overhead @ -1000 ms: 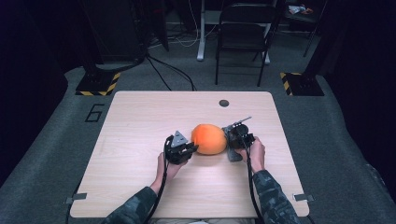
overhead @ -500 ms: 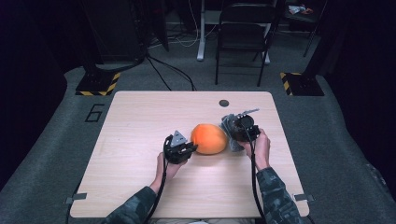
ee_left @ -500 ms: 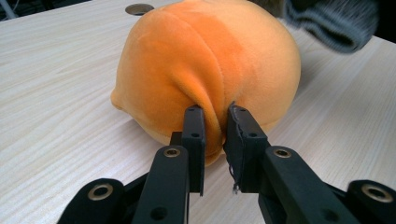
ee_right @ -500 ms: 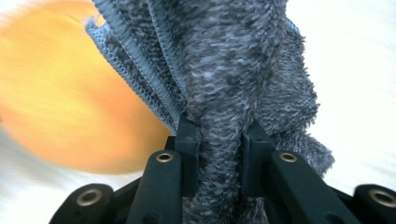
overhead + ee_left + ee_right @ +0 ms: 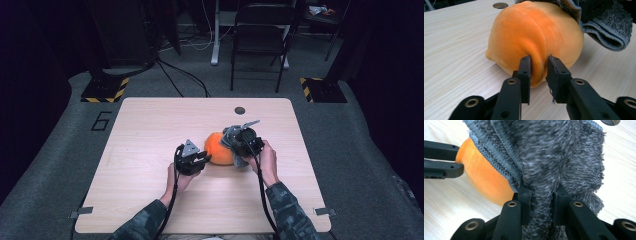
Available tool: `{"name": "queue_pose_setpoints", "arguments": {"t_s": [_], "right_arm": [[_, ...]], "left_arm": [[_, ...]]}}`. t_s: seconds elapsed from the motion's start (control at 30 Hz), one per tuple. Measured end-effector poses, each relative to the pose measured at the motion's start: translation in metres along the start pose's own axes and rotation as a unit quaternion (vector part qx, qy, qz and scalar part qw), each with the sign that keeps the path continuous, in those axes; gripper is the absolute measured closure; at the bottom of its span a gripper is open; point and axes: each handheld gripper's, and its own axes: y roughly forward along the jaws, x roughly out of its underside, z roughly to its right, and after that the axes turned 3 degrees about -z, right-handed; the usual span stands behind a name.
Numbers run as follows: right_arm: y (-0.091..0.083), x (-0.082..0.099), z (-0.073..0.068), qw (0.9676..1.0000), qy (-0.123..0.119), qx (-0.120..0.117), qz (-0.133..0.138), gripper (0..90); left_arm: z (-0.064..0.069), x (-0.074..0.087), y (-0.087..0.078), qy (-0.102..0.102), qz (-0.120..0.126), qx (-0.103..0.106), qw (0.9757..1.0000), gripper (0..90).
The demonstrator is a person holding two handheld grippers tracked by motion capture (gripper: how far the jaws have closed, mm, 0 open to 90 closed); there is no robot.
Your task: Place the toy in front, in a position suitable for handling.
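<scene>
Pale wood-grain table [image 5: 150,190] under a dim room: dark carpet, a black chair [image 5: 260,45] behind the far edge, a round cable hole [image 5: 240,110] near that edge, hazard-striped blocks [image 5: 105,90] on the floor at either side.

Orange plush ball [image 5: 216,148] sits at mid-table between my two tools. Its far side is covered by the grey cloth [image 5: 235,150], so I cannot see how far the cloth wraps. In the right gripper view the cloth hides most of the ball and cuts off the tabletop beyond.

My left gripper [image 5: 538,67] pinches a fold of the ball's orange fabric; jaws narrow, and they have just been easing open a little, fabric still between them and bulged by the pads.

My right gripper [image 5: 540,195] is clamped narrow on a bunched fold of the grey cloth, which drapes over the ball's top. The grip point itself is buried in pile.
</scene>
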Motion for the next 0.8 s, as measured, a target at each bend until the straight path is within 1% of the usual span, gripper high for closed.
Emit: {"name": "queue_pose_setpoints", "arguments": {"t_s": [0.03, 0.07, 0.1, 0.13, 0.17, 0.23, 0.3, 0.33, 0.37, 0.43, 0.47, 0.5, 0.53, 0.57, 0.6, 0.63, 0.67, 0.7, 0.8], "right_arm": [[0.000, 0.000, 0.001, 1.0000, 0.002, 0.000, 0.003, 73.2], [0.001, 0.001, 0.002, 1.0000, 0.003, 0.003, 0.006, 73.2], [0.002, 0.001, 0.003, 1.0000, 0.005, 0.004, 0.006, 73.2], [0.002, 0.002, 0.002, 0.9999, 0.011, 0.004, 0.007, 73.2], [0.003, 0.002, 0.005, 0.9999, 0.009, 0.007, 0.011, 73.2], [0.004, 0.003, 0.008, 0.9998, 0.013, 0.006, 0.014, 73.2], [0.005, 0.004, 0.010, 0.9997, 0.019, 0.005, 0.015, 73.2], [0.005, 0.004, 0.010, 0.9997, 0.021, 0.005, 0.015, 73.2], [0.006, 0.004, 0.010, 0.9996, 0.018, 0.006, 0.019, 73.2], [0.007, 0.004, 0.009, 0.9997, 0.019, 0.006, 0.018, 73.3], [0.007, 0.004, 0.009, 0.9997, 0.013, 0.006, 0.019, 73.3], [0.007, 0.004, 0.008, 0.9997, 0.013, 0.005, 0.018, 73.3], [0.007, 0.004, 0.007, 0.9997, 0.011, 0.006, 0.019, 73.3], [0.006, 0.004, 0.007, 0.9998, 0.008, 0.004, 0.019, 73.3], [0.006, 0.004, 0.006, 0.9998, 0.008, 0.004, 0.018, 73.3], [0.006, 0.004, 0.005, 0.9998, 0.010, 0.005, 0.016, 73.3], [0.006, 0.004, 0.005, 0.9998, 0.010, 0.003, 0.016, 73.3], [0.005, 0.003, 0.005, 0.9998, 0.009, 0.003, 0.016, 73.3], [0.003, 0.002, 0.005, 0.9998, 0.006, 0.002, 0.019, 73.3]], "left_arm": [[0.000, 0.000, -0.001, -0.001, -0.002, 0.002, 1.0000, 69.5], [-0.001, 0.000, -0.001, 0.001, -0.004, -0.003, 1.0000, 67.5], [-0.001, -0.001, -0.002, 0.003, -0.007, -0.004, 1.0000, 64.1], [-0.001, 0.000, -0.001, 0.004, -0.009, -0.011, 0.9999, 61.2], [-0.001, 0.000, 0.000, 0.001, -0.016, -0.008, 0.9998, 55.4], [-0.001, 0.000, 0.001, 0.006, -0.022, -0.013, 0.9997, 49.6], [-0.001, 0.001, 0.003, 0.004, -0.018, -0.018, 0.9997, 46.3], [-0.001, 0.001, 0.004, 0.008, -0.020, -0.020, 0.9996, 45.5], [0.000, 0.001, 0.006, 0.008, -0.017, -0.023, 0.9995, 44.6], [0.001, 0.003, 0.009, 0.010, -0.013, -0.022, 0.9996, 44.0], [0.001, 0.004, 0.011, 0.012, -0.010, -0.021, 0.9997, 44.7], [0.002, 0.004, 0.012, 0.011, -0.006, -0.018, 0.9998, 48.1], [0.003, 0.005, 0.013, 0.016, -0.007, -0.021, 0.9996, 49.9], [0.003, 0.005, 0.014, 0.019, -0.006, -0.024, 0.9995, 53.9], [0.004, 0.007, 0.015, 0.015, -0.002, -0.025, 0.9996, 58.4], [0.004, 0.007, 0.015, 0.016, -0.002, -0.029, 0.9995, 64.3], [0.003, 0.007, 0.014, 0.021, -0.009, -0.027, 0.9994, 68.2], [0.002, 0.007, 0.014, 0.017, -0.005, -0.028, 0.9995, 73.5], [0.001, 0.007, 0.012, 0.022, -0.008, -0.028, 0.9993, 79.5]]}}
